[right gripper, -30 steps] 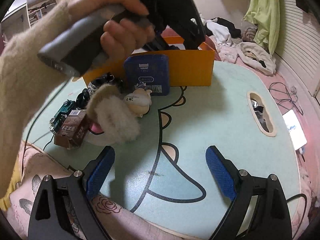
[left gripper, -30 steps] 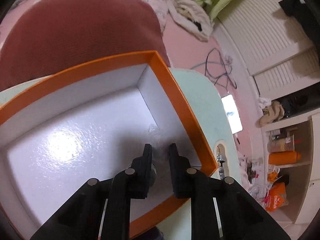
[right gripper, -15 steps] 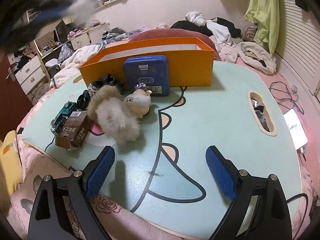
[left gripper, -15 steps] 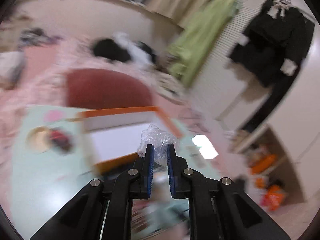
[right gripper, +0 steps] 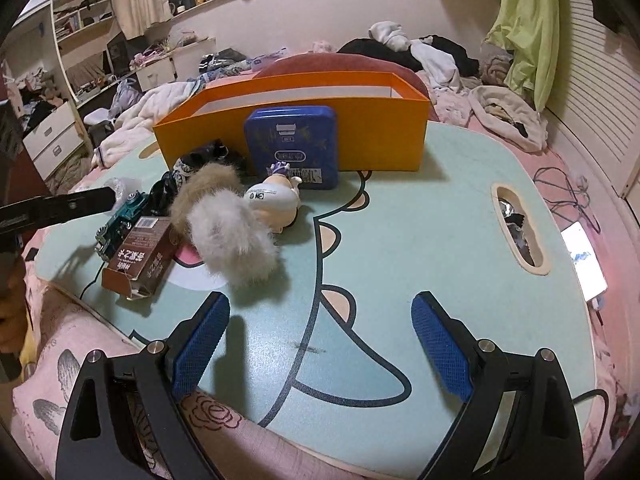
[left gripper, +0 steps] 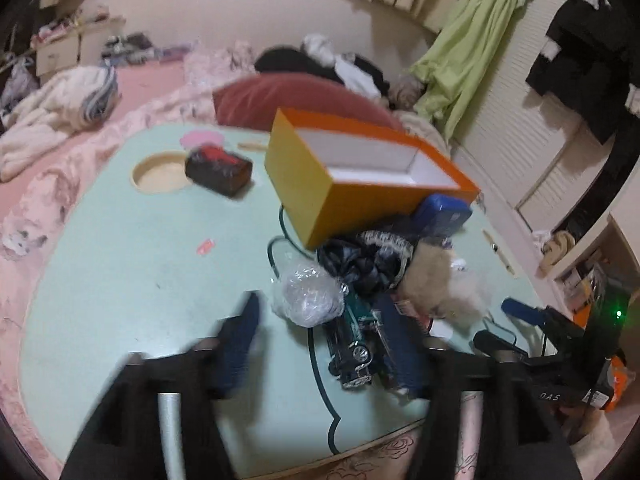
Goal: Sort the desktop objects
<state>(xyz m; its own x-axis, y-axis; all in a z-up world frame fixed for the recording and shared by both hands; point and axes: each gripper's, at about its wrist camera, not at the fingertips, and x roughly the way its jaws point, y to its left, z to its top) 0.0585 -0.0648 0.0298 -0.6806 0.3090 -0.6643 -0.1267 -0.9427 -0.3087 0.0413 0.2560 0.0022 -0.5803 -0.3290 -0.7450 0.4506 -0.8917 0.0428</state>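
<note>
My left gripper (left gripper: pixel 320 340) is open over the near table edge, its jaws wide apart. A crumpled clear plastic wrap (left gripper: pixel 307 294) lies on the table just ahead of it, free of the jaws. Behind the wrap sit a green toy car (left gripper: pixel 352 344), dark cloth (left gripper: pixel 360 264), a fur pompom (left gripper: pixel 432 280), a blue tin (left gripper: pixel 440 212) and the orange box (left gripper: pixel 332 196), which looks empty. My right gripper (right gripper: pixel 320 344) is open and empty above the table front. Ahead of it lie the pompom (right gripper: pixel 228 224), a brown carton (right gripper: pixel 140 256), a figurine (right gripper: pixel 276 200) and the blue tin (right gripper: pixel 292 144) leaning on the orange box (right gripper: pixel 380 136).
A dark red-topped box (left gripper: pixel 218 170) and a round table hole (left gripper: pixel 160 172) lie at the far left. A small pink scrap (left gripper: pixel 206 246) lies mid-table. An oval slot (right gripper: pixel 520 232) is in the table's right side. Bedding and clothes surround the table (right gripper: pixel 420 240).
My left gripper swung out of the orange box holding the plastic wrap, came back over the table's near edge, opened, and the wrap now lies on the table. The right gripper has not moved.
</note>
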